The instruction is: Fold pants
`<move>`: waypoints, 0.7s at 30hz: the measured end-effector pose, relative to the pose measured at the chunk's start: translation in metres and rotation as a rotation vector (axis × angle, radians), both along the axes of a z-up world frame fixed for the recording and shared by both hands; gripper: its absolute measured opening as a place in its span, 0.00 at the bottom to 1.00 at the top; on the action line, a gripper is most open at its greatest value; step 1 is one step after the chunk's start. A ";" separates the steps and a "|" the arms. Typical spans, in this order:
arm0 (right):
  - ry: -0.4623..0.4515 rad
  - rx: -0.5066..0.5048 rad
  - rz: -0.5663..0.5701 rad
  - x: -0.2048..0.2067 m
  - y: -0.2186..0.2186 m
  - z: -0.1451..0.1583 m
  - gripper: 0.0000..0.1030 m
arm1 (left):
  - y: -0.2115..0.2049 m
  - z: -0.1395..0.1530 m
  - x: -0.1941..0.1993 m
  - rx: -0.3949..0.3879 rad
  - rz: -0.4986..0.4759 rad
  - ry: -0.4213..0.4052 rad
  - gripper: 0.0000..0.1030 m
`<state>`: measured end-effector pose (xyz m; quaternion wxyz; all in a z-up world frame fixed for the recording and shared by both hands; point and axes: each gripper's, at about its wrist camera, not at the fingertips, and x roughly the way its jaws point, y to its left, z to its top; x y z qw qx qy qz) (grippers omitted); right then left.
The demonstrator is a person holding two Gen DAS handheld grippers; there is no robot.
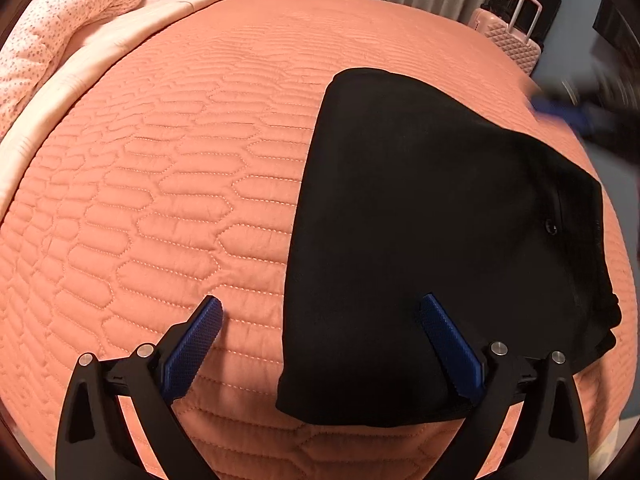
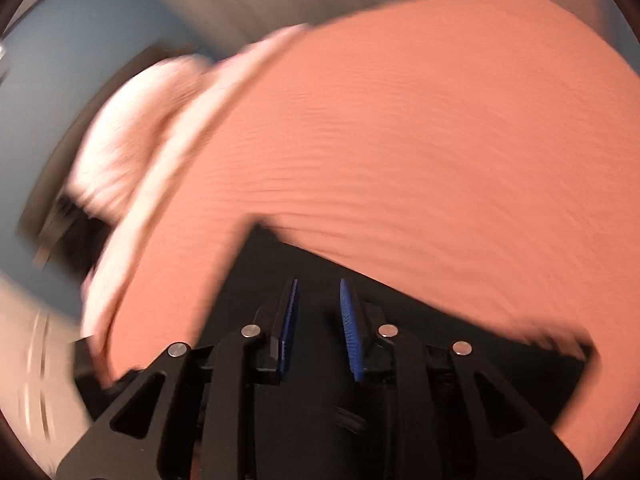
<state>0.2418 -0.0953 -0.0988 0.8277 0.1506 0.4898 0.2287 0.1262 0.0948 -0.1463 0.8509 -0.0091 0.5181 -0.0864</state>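
Left wrist view shows us the black pants (image 1: 440, 240) lying on the orange quilted bed cover (image 1: 168, 184), folded into a thick flat bundle. Our left gripper (image 1: 320, 340) hangs over the near left edge of the bundle with its fingers (image 1: 448, 344) spread wide, and nothing is pinched. One finger is over the pants and the other is over the bare cover. In the blurry right wrist view, our right gripper (image 2: 318, 328) has its fingers close together with a small gap, and we see no cloth caught between them. We think the fold is almost done. To do it well, we should press the edges flat and line them up. There is lots of open cover on the left. A dotted pink blanket (image 1: 48, 40) sits far off at the bed's edge, and a pink suitcase (image 1: 516, 36) stands past the bed.
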 end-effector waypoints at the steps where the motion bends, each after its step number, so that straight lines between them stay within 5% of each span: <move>1: 0.023 -0.007 0.043 0.018 0.012 -0.001 0.22 | 0.001 -0.002 -0.001 -0.014 0.002 -0.001 0.95; 4: 0.121 -0.079 0.134 0.077 0.043 -0.023 0.24 | 0.006 -0.006 -0.004 -0.057 0.015 0.007 0.95; 8: 0.213 -0.203 0.287 0.100 0.076 -0.051 0.23 | 0.008 -0.009 -0.007 -0.069 -0.013 -0.006 0.95; 10: 0.163 -0.296 0.322 0.100 0.084 -0.050 0.19 | 0.007 -0.010 -0.009 -0.063 -0.023 -0.016 0.95; 14: -0.007 -0.380 0.132 0.114 0.060 -0.025 0.19 | 0.007 -0.013 -0.010 -0.070 -0.050 -0.033 0.95; 16: -0.058 -0.271 0.025 0.091 0.030 0.000 0.22 | 0.011 -0.012 -0.010 -0.090 -0.054 -0.031 0.95; 18: -0.116 -0.213 -0.055 0.045 0.003 0.023 0.40 | 0.014 -0.011 -0.008 -0.106 -0.066 -0.024 0.95; 19: -0.165 -0.235 -0.107 0.004 -0.010 0.034 0.60 | 0.016 -0.011 -0.007 -0.113 -0.067 -0.018 0.95; 20: -0.196 -0.249 -0.138 -0.027 -0.016 0.040 0.71 | 0.016 -0.011 -0.007 -0.112 -0.068 -0.015 0.95; 21: -0.204 -0.240 -0.159 -0.066 -0.024 0.041 0.71 | 0.016 -0.010 -0.007 -0.106 -0.070 -0.015 0.95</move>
